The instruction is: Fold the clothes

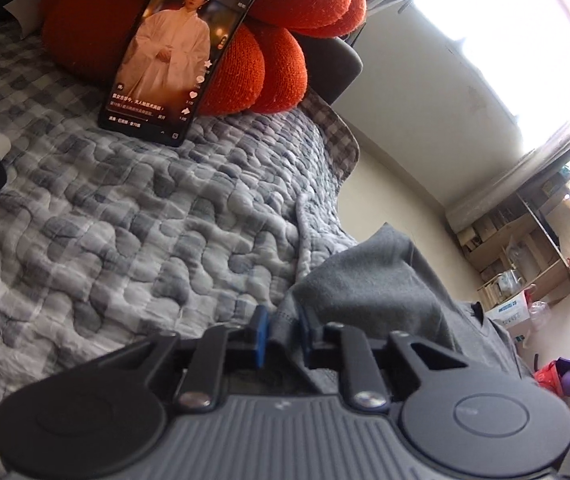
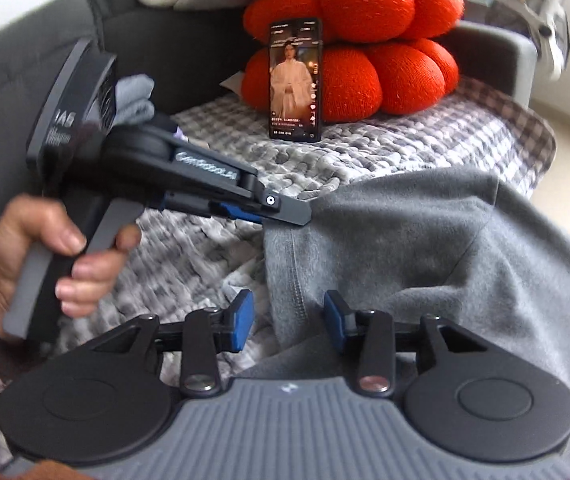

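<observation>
Where the left gripper (image 1: 281,330) pinches a hem of the grey garment (image 2: 425,248), the cloth hides its pad faces; the right gripper (image 2: 289,320) stands released astride a seam running away from it. Garment sprawls across the checked quilt (image 1: 105,216), far end cut off.

A home: quilted sofa cover (image 1: 125,220), orange cushions (image 2: 365,40), cluttered shelves (image 1: 533,240).

A phone (image 2: 295,80) leans on a cushion (image 2: 381,40) behind the garment (image 2: 425,248) — all on a quilt (image 2: 365,152).
</observation>
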Available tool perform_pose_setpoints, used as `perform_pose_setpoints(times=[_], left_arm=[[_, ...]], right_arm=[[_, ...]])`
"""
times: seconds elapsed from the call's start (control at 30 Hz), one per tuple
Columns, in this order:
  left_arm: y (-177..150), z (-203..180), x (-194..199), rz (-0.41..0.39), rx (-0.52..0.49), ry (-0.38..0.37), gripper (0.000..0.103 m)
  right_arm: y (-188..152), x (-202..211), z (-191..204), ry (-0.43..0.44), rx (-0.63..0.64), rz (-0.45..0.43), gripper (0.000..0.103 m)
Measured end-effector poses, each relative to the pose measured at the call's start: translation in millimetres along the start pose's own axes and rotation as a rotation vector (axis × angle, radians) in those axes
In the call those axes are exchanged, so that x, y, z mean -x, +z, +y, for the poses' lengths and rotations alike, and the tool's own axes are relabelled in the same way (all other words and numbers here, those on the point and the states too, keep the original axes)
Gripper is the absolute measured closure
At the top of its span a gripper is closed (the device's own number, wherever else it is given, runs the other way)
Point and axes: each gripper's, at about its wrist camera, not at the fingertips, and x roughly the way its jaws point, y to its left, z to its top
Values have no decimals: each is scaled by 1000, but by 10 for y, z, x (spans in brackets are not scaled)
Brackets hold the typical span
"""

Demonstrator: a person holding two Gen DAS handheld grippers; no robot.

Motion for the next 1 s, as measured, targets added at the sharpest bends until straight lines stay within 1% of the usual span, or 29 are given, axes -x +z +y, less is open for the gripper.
perform_pose_setpoints(times=[0.03,0.07,0.1,0.13,0.17,0.2,0.27,0.3,0.37,0.4,0.6,0.8,0.93,1.0], left_arm=[[1,-3,3,-4,-1,-2,96],[5,-7,9,-9,-1,-6,99],[9,-10,18,-15,1,-12,99],[14,-9,29,-24,3,-16,100],[19,-8,41,-33,6,-21,100],[24,-7,53,-42,9,-26,100],[35,-2,77,-62,15,-37,100],[45,7,91,-77,20,-46,100],[67,26,119,-111,25,-60,100],[78,38,133,-127,28,-66,100],[145,131,206,-224,56,-90,100],[173,158,234,-314,46,-66,100],[165,142,243,-322,33,-49,98],[153,116,242,-319,17,-15,97]], right_arm=[[-12,-17,28,-22,19,-4,64],[-25,-36,53,-43,36,-6,65],[-38,-55,77,-62,51,-7,69],[-44,-71,96,-80,62,-9,76],[-46,-84,111,-98,70,-10,79],[-41,-93,120,-107,73,-9,86],[-8,-101,129,-108,76,-2,94],[18,-104,135,-110,77,0,95],[76,-107,130,-98,62,1,96],[104,-101,119,-84,47,2,98],[346,-80,58,15,-52,-19,98],[549,-201,-41,99,-175,-35,98],[557,-351,-72,128,-233,-3,98],[524,-448,-65,127,-237,24,97]])
